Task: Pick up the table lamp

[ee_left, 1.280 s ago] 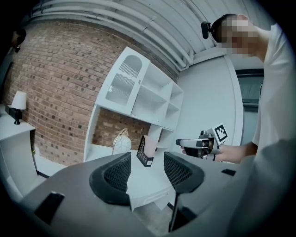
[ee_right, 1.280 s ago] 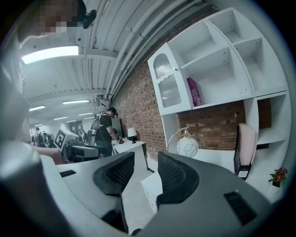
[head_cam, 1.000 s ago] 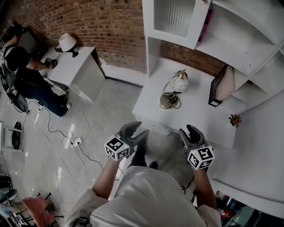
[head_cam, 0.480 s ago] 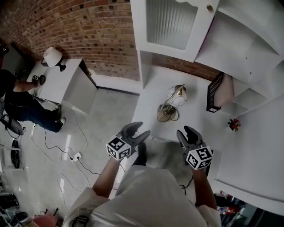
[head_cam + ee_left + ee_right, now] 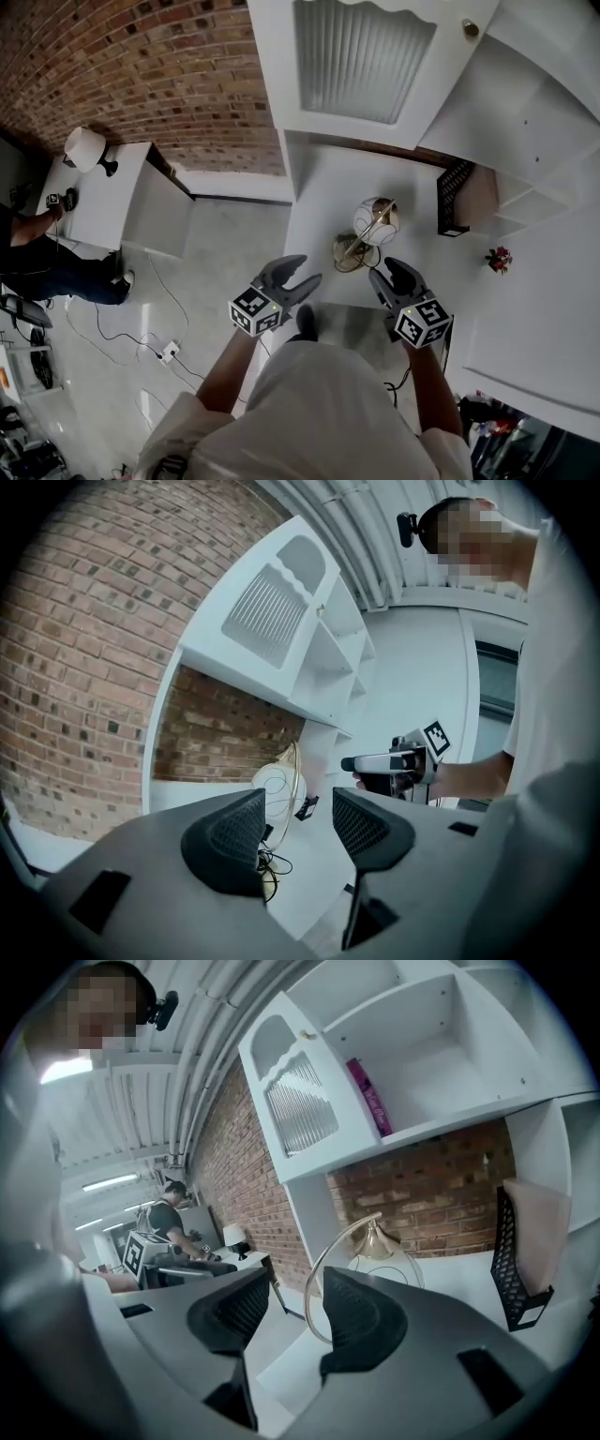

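The table lamp (image 5: 375, 223) has a white globe inside a brass ring on a round brass base. It stands near the front edge of the white desk (image 5: 319, 192). In the left gripper view the lamp (image 5: 278, 785) sits just past the left jaw; in the right gripper view its ring (image 5: 323, 1274) rises behind the jaws. My left gripper (image 5: 302, 272) is open and empty, just left of the base and short of the desk edge. My right gripper (image 5: 388, 273), just in front of the globe, is opening, with nothing between its jaws. Neither touches the lamp.
A black mesh file holder (image 5: 455, 197) stands right of the lamp, with a small red flower (image 5: 497, 258) further right. White shelves and a ribbed-glass cabinet door (image 5: 361, 56) hang over the desk. At far left a person works at a white cabinet (image 5: 117, 192) bearing another lamp (image 5: 84, 148). Cables cross the floor (image 5: 169, 352).
Both grippers have come forward to the desk. The lamp, far ahead of them a second ago, now stands right in front of them.
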Tool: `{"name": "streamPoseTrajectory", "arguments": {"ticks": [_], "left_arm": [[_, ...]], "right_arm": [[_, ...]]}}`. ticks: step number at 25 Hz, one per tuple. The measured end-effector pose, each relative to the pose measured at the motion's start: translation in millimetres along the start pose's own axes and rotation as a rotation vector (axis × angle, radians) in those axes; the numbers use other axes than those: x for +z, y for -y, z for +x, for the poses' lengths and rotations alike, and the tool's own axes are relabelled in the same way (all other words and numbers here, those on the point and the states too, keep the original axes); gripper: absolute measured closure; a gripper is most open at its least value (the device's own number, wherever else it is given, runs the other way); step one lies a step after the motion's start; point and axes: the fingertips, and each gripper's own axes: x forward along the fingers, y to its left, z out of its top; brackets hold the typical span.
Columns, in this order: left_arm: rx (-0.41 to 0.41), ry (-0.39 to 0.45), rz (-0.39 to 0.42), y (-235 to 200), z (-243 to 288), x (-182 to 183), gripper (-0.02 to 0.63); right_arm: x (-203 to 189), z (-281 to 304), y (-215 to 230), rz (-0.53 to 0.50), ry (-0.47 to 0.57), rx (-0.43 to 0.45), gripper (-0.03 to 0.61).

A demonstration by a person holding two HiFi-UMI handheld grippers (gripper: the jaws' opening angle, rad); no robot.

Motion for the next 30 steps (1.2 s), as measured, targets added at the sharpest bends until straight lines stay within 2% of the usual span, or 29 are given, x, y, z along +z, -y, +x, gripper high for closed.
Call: {"name": "streamPoseTrajectory", "arguments": {"ticks": [6, 10, 15, 23, 30], "left_arm": [[-0.057, -0.048, -0.002, -28.3, 19.6, -4.7, 0.388], [-0.058, -0.065, -0.024, -43.0, 35.0, -13.7, 0.387], [-0.023, -0.066, -0.058, -53.4, 52.7, -21.8, 0.385], [0.094, -0.048, -0.128, -60.5, 56.0, -43.8, 0.378], [0.14, -0.025, -0.202, -70.1, 58.1, -56.2, 0.376]], "right_arm": [[1.7, 36.4, 10.6, 0.054, -0.025, -0.003, 0.373], [2.0, 59.0, 22.1, 0.117, -0.035, 0.008, 0.37], [-1.1, 85.0, 37.4, 0.164, -0.056, 0.052, 0.353], [3.7, 111.4, 40.3, 0.228, -0.064, 0.151, 0.345], [14.5, 128.5, 36.1, 0.349, -0.034, 0.232, 0.345]]}}
